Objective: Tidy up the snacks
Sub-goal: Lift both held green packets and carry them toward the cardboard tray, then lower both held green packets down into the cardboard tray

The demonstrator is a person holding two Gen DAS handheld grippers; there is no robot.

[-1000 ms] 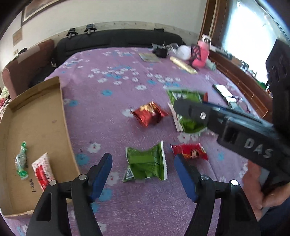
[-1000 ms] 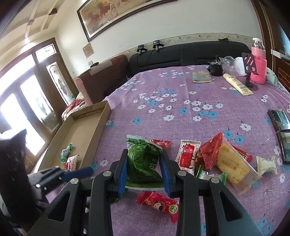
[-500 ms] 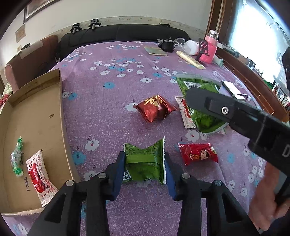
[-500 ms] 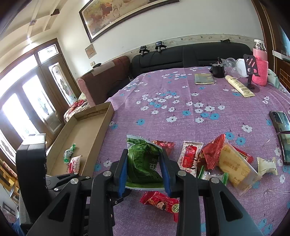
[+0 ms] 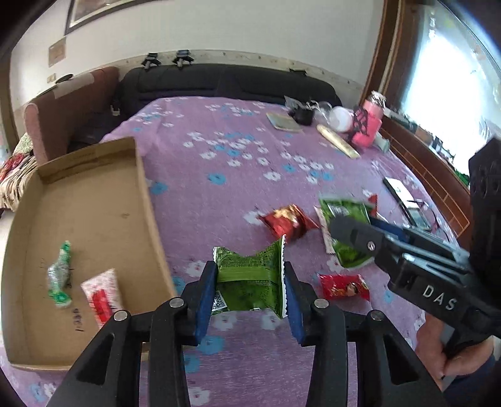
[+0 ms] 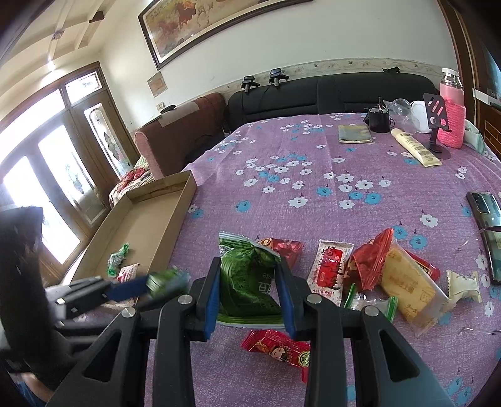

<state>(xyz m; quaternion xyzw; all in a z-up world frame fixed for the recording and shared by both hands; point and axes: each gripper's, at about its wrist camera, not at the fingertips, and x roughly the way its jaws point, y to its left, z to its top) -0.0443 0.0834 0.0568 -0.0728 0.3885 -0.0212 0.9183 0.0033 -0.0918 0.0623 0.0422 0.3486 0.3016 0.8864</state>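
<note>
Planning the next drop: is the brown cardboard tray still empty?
No, the brown cardboard tray already holds a green-and-silver wrapped candy and a white-and-red sachet.

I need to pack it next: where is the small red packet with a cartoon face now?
In the right wrist view, the small red packet lies on the purple cloth just below the right gripper, which holds a green bag.

A home living room. A black sofa [image 6: 328,94] stands against the wall, with a large framed horse painting [image 6: 219,22] above it and glazed wooden doors [image 6: 62,162] far to its left. Before the sofa lies a table under a purple flowered cloth [image 6: 313,194].
</note>
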